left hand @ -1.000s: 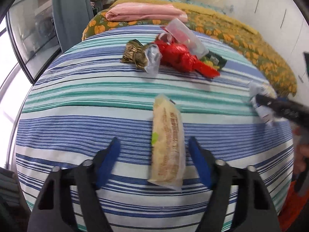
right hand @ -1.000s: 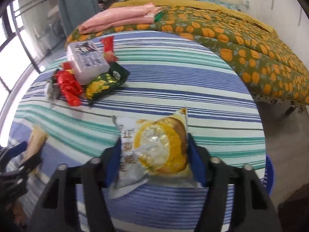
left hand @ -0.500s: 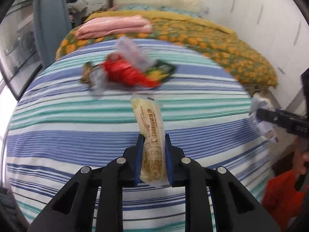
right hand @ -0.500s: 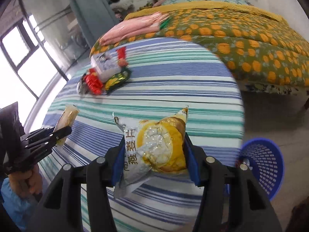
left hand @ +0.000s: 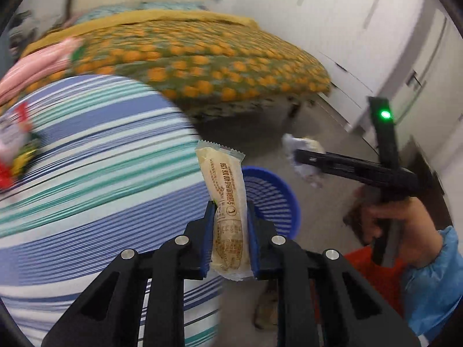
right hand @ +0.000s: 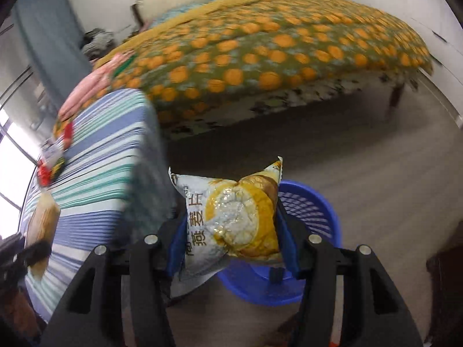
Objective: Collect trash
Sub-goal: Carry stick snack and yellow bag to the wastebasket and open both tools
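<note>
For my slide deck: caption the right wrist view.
Right gripper carries a yellow snack bag toward the blue basket.

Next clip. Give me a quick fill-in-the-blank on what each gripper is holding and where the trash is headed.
1. The left gripper is shut on a long, pale ____ wrapper.
2. The right gripper grips a puffy yellow-and-white ____.
3. On the floor beyond both grippers stands a ____ basket.
4. More wrappers lie on the ____ cloth.

Missing words: snack; snack bag; blue; striped
</note>
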Demonstrator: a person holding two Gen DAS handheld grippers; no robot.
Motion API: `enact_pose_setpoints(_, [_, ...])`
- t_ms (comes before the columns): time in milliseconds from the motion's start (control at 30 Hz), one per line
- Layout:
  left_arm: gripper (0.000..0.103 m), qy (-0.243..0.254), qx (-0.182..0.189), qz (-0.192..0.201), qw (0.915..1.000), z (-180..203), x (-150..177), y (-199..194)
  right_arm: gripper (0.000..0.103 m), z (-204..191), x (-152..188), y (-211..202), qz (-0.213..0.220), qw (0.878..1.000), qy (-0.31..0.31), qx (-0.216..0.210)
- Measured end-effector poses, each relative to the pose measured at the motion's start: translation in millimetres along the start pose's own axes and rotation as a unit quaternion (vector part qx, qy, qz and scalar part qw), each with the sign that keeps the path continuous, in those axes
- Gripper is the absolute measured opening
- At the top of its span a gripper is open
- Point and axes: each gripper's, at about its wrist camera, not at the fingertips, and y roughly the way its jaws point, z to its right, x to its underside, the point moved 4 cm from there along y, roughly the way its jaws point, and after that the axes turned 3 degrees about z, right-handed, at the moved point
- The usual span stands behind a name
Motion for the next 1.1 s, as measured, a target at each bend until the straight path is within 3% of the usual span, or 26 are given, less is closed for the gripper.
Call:
enact_pose_setpoints(200, [0.02, 0.019, 0.01, -0.056, 0.9982, 55.1, -0.2, 84.5, 0.053, 53.8, 11.1, 20.3, -0.019, 0.999, 0.046, 0.012])
enact_pose_setpoints(433, [0.022, 0.012, -0.008, -0.099, 0.9949, 64.5, 6.9, 174.3, 0.056, 86.1, 13.9, 37.1, -0.02, 0.995, 0.093, 0.008])
enact_pose_setpoints(467, [0.027, 0.013, -0.006, -0.1, 0.9949, 65.8, 5.3, 185.4, 0.065, 87.6, 13.3, 38.3, -0.018, 0.995, 0.098, 0.004])
enact_pose_setpoints(500, [0.033, 0.014, -0.008, -0.1, 0.9949, 65.4, 4.7, 190.7, 0.08, 88.9, 12.5, 37.9, -0.015, 0.995, 0.103, 0.001])
enact_pose_setpoints(533, [0.05, 0.016, -0.016, -0.101, 0.9946, 65.3, 4.4, 195.7, 0.085, 90.6, 10.8, 36.4, -0.008, 0.994, 0.109, 0.002])
enact_pose_setpoints(567, [0.059, 0.016, -0.022, -0.099, 0.9947, 64.1, 2.9, 198.3, 0.086, 91.8, 8.5, 33.2, 0.002, 0.994, 0.112, 0.005])
enact_pose_setpoints(767, [0.085, 0.024, -0.016, -0.032, 0.9991, 68.4, -7.5, 139.7, 0.09, 97.0, -3.5, 15.5, 0.043, 0.992, 0.11, 0.043])
enact_pose_setpoints(900, [0.091, 0.029, -0.022, 0.017, 0.9992, 60.3, -11.0, 83.7, 0.094, 88.0, -3.6, 8.8, 0.056, 0.993, 0.082, 0.069])
enact_pose_setpoints(967, [0.093, 0.029, -0.037, 0.036, 0.9983, 46.2, -4.3, 54.6, 0.094, 76.9, -1.4, 6.0, 0.061, 0.994, 0.06, 0.071])
enact_pose_setpoints(1100, [0.093, 0.028, -0.112, 0.054, 0.9918, -2.0, 20.7, 3.9, 0.094, 41.3, 6.3, 0.8, 0.078, 0.993, -0.014, 0.084])
